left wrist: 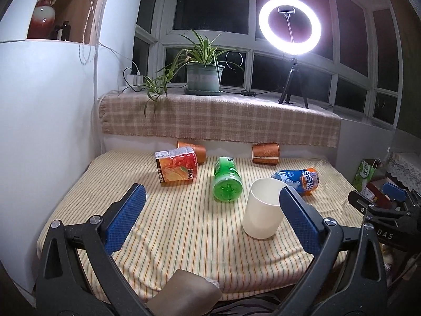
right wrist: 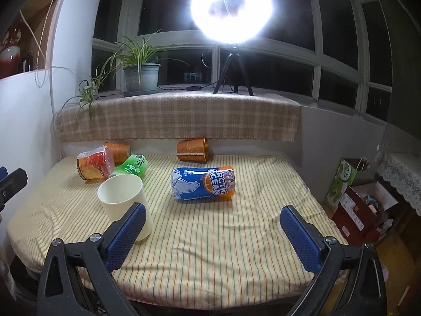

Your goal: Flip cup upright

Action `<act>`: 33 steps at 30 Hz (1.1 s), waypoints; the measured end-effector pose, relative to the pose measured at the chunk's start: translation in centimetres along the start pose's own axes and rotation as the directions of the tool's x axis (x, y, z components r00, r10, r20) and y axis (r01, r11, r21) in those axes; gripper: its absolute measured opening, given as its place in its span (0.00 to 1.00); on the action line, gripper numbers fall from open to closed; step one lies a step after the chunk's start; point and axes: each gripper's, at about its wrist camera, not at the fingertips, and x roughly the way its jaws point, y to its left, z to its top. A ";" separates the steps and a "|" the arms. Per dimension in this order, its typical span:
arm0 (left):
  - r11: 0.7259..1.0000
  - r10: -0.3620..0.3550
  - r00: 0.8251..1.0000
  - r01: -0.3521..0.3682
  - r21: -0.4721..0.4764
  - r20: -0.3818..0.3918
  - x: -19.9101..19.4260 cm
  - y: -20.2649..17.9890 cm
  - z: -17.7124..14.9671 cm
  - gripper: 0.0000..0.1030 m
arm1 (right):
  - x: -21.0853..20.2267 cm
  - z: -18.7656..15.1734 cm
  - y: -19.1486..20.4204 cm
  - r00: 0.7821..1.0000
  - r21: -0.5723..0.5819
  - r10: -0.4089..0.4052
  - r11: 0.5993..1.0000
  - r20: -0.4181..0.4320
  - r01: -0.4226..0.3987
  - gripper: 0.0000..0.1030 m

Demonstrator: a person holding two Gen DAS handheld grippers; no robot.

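Left wrist, cup (left wrist: 263,210) upright, seemingly beside gripper (left wrist: 213,197)

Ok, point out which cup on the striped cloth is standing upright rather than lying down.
The plain white cup, mouth up, nearest the grippers. The two copper cups by the back wall lie on their sides.
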 end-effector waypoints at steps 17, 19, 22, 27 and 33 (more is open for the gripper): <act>1.000 -0.004 1.000 0.004 -0.007 -0.004 -0.1 0.1 0.1 1.00 | 0.4 -0.2 0.5 1.000 0.001 0.015 1.000 -0.010 -0.015 1.00; 1.000 -0.004 1.000 0.004 -0.007 -0.004 -0.1 0.1 0.1 1.00 | 0.5 -0.3 0.4 1.000 0.000 0.015 1.000 -0.011 -0.015 1.00; 1.000 -0.004 1.000 0.004 -0.007 -0.003 -0.1 0.1 0.1 1.00 | 0.5 -0.3 0.5 1.000 0.001 0.017 1.000 -0.013 -0.017 1.00; 1.000 -0.006 1.000 0.006 -0.007 -0.005 -0.1 0.1 0.1 1.00 | 0.5 -0.3 0.6 1.000 0.000 0.018 1.000 -0.014 -0.018 1.00; 1.000 -0.004 1.000 0.004 -0.009 -0.004 -0.1 0.1 0.1 1.00 | 0.7 -0.4 0.6 1.000 0.000 0.021 1.000 -0.018 -0.021 1.00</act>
